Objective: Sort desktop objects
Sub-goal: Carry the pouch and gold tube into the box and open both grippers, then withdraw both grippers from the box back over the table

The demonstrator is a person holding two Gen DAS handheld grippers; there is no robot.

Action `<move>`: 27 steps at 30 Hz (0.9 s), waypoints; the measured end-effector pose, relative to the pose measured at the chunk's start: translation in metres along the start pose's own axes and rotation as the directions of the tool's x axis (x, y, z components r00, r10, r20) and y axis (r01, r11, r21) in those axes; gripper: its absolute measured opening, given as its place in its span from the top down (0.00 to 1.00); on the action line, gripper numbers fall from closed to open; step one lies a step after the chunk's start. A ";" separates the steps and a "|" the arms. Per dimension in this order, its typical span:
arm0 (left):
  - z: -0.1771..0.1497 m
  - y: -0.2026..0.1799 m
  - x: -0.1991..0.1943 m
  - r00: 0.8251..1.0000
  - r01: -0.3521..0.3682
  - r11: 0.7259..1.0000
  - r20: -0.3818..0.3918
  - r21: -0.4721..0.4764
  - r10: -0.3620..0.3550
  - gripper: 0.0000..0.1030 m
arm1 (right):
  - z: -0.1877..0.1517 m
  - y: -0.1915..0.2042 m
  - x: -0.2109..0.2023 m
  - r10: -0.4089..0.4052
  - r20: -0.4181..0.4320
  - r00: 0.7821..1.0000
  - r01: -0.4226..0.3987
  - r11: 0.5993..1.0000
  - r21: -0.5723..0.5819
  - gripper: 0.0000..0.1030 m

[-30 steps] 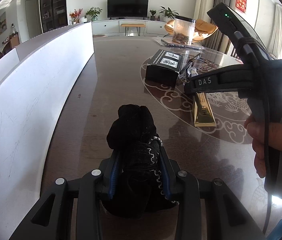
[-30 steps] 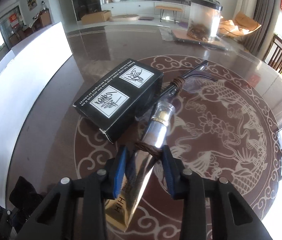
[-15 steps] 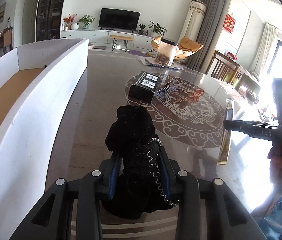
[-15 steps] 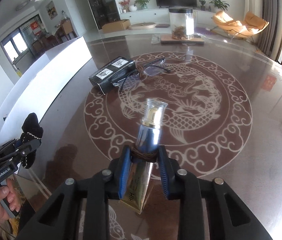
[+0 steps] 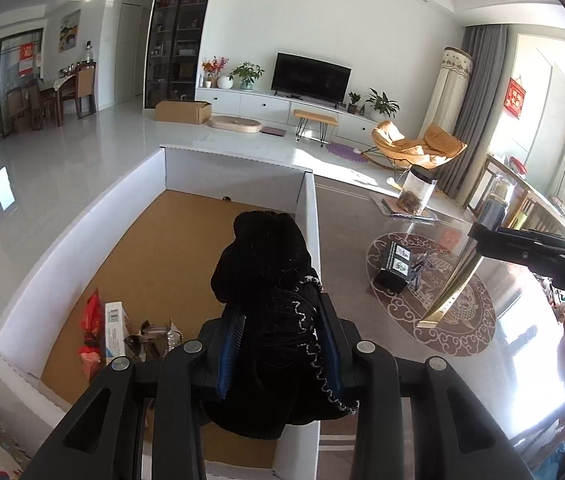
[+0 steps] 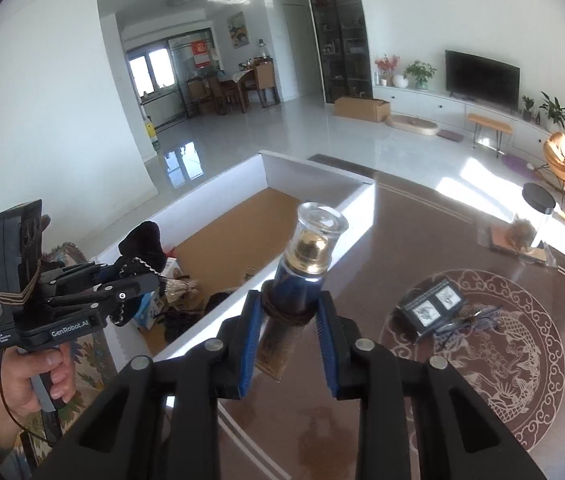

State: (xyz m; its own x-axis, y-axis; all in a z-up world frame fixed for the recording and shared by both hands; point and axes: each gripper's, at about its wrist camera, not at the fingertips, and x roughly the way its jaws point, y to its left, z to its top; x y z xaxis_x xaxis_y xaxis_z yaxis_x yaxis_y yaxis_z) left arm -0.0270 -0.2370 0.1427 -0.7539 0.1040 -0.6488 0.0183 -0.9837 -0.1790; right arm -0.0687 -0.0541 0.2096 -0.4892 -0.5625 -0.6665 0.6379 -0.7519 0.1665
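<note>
Both claws lifted: black cloth (image 5: 266,280), gold-blue tube (image 6: 300,280) gripped.

Overall light: bright daylight, no artificial source evident.
Source: windows at the right of the left wrist view, partly blown out.
Glare: strong white patch on the table (image 5: 522,320) at right in the left wrist view; sunlit streaks on the floor (image 6: 422,152); window reflection on the floor in the right wrist view.
Shadows: soft, dark patch on the table below the right hand-held gripper (image 6: 288,320).
Dark detail: black fabric bundle (image 5: 270,280) shows almost no texture.
Distortion: heavy fisheye; walls and white box (image 5: 310,216) edges bow; black vignette at corners.
Focus: centre sharp; edges slightly soft; no marked motion blur.
</note>
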 end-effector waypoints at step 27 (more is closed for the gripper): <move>-0.028 0.038 0.047 0.983 -0.145 0.989 -0.115 -0.015 0.142 0.21 | -0.039 -0.040 0.095 -0.182 0.036 0.983 0.182 0.983 0.008 0.02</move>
State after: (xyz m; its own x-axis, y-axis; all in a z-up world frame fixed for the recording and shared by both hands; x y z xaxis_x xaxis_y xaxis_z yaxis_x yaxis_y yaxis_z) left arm -0.0434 -0.2659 0.0847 -0.6630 -0.0203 -0.7484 0.1371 -0.9860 -0.0947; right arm -0.1167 -0.0639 0.1113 -0.6181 -0.4282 -0.6592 0.5335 -0.8444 0.0482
